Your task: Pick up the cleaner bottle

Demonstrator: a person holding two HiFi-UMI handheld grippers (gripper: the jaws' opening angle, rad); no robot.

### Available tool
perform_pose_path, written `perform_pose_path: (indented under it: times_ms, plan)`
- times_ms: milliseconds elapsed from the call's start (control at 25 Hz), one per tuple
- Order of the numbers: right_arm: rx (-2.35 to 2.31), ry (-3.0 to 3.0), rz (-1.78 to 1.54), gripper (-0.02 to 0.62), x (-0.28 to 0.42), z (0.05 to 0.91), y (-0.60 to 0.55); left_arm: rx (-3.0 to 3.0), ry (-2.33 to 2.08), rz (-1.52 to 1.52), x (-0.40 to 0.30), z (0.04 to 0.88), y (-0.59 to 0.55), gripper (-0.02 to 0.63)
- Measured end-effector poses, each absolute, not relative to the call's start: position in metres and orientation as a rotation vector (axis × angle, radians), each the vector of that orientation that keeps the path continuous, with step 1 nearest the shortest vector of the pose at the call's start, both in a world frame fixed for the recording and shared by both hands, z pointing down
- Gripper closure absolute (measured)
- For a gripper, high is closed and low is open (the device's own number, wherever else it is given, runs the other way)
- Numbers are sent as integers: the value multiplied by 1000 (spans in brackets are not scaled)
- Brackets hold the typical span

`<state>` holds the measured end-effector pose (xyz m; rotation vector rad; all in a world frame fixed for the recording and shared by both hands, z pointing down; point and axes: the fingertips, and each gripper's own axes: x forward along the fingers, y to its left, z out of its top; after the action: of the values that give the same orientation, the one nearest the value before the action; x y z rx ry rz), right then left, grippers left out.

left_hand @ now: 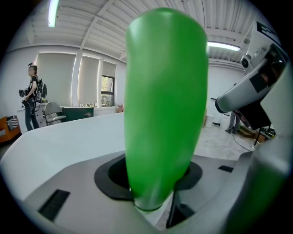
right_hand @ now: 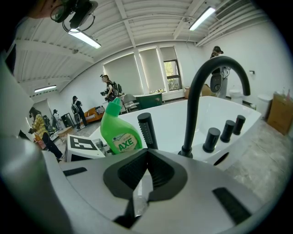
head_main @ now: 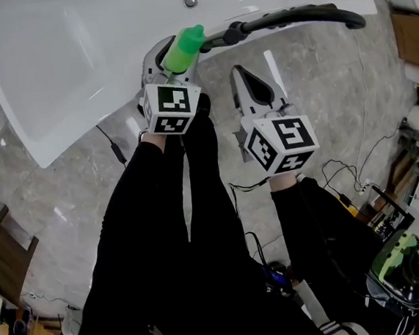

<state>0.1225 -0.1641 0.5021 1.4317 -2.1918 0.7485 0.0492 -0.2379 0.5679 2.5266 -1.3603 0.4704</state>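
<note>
1. White bathtub (head_main: 52,68) and black faucet (head_main: 291,19) fill the background.
2. Left gripper (head_main: 172,60) pinches the green cleaner bottle (head_main: 183,49) by the tub's edge; right gripper (head_main: 242,76), jaws pressed together, holds nothing.
3. Grasp appears made — whether the bottle is lifted clear is unclear.

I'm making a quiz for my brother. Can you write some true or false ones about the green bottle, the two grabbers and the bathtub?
1. The cleaner bottle is green. True.
2. The bottle is between the jaws of the right gripper. False: it is between the jaws of the left gripper. The right gripper's jaws are together with nothing in them.
3. The curved tap beside the bathtub is black. True.
4. The bathtub is pink. False: it is white.
5. The bottle lies on the floor. False: it is up at the left gripper, near the tub's edge.
</note>
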Motion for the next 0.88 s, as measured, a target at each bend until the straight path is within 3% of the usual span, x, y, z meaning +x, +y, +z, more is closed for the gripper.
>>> perform_pose_path:
  times_ms: [880]
  plan:
    - [1424,-2270,653,594,99,441,-166,2538,-1367,400,4,490,-229,413]
